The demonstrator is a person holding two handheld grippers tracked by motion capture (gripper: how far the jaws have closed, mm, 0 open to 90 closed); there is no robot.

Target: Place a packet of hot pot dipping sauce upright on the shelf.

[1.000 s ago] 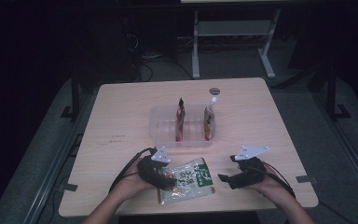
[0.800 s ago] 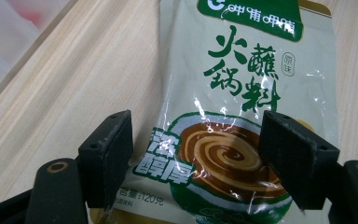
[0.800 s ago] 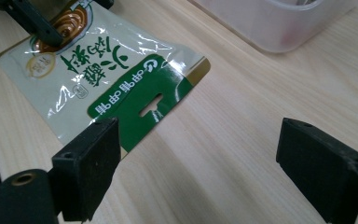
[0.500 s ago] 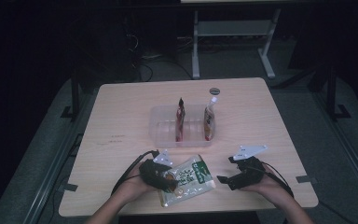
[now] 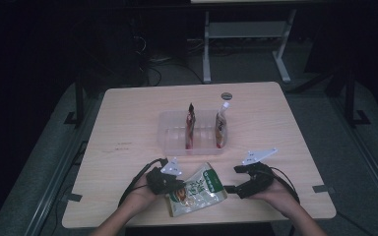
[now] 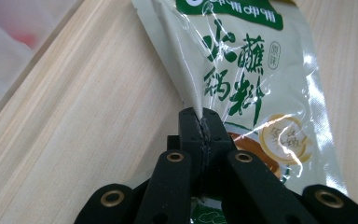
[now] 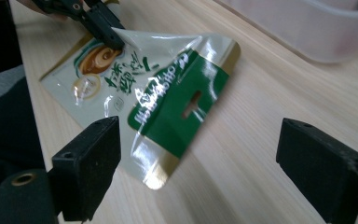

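Your left gripper (image 5: 176, 186) hides the pouch's near-left edge in the high view, and the pouch (image 5: 197, 190) is too small there for its print to be read. In the left gripper view, the pouch runs off the top and bottom of the frame, but you can see your jaws clenched on its edge, the film creased and lifted between the pads. Those jaws have just been closing, with the film between them.

The pouch lies flat on the table (image 5: 128, 128), near its front edge and in front of the clear tray (image 5: 170, 129), well apart from it. The tray holds 2 upright pouches (image 5: 191, 128); their labels are hard to make out, and a small round lid (image 5: 226, 96) sits just behind the tray. Bare tabletop lies between pouch and tray, and more to the pouch's left and right. The table's front edge is close under your hands.

Your right gripper (image 7: 200, 158) is released, jaws wide apart, level with the pouch's green top end and just beside it, touching nothing.

Compared with 1 second ago, the pouch lies on the same spot in front of the tray, and your left gripper has gone from open at its edge to pinching it.
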